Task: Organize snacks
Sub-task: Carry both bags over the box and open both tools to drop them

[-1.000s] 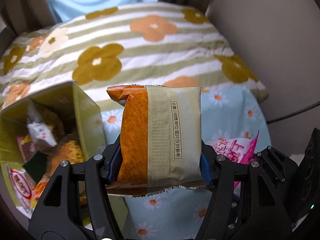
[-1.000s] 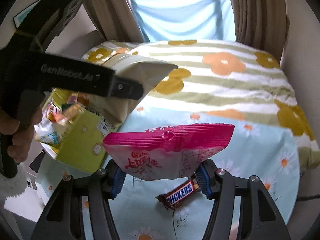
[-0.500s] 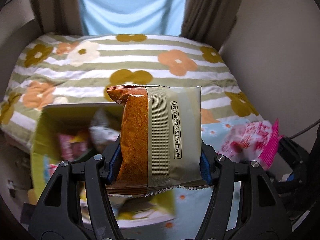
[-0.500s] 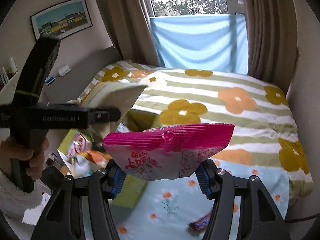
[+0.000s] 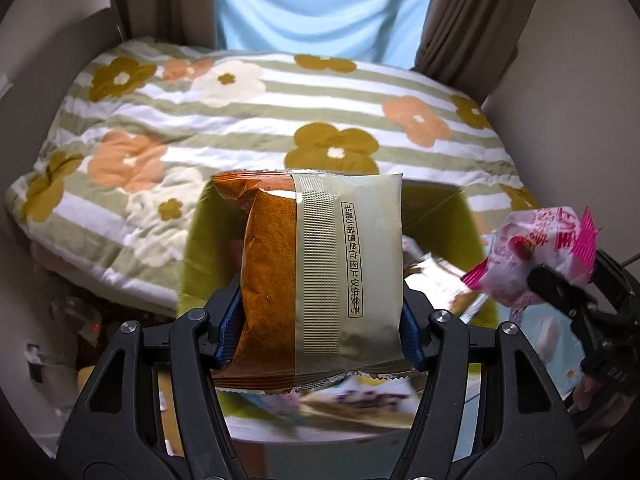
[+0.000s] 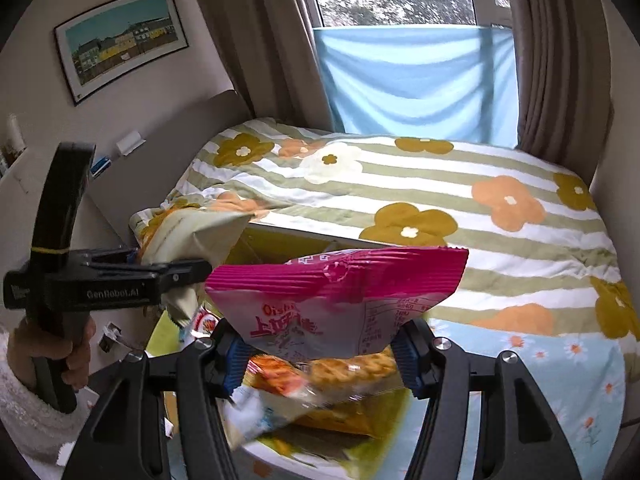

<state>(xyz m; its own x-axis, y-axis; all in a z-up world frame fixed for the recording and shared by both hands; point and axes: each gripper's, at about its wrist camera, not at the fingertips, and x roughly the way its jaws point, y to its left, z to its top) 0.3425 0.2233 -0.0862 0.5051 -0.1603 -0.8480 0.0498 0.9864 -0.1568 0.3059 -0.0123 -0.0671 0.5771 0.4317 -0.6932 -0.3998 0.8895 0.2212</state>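
You hold the orange and beige foil snack packet in your left gripper and the pink plastic snack bag in your right gripper, jaws closed on each, above the half-filled green cardboard box at 6 o'clock, so both drops remain.

Each claw is black plastic with silver screws and blue ribbed pads. The left claw carries white "GenRobot.AI" lettering and a yellow band. The bare hand wears a fuzzy white sleeve.
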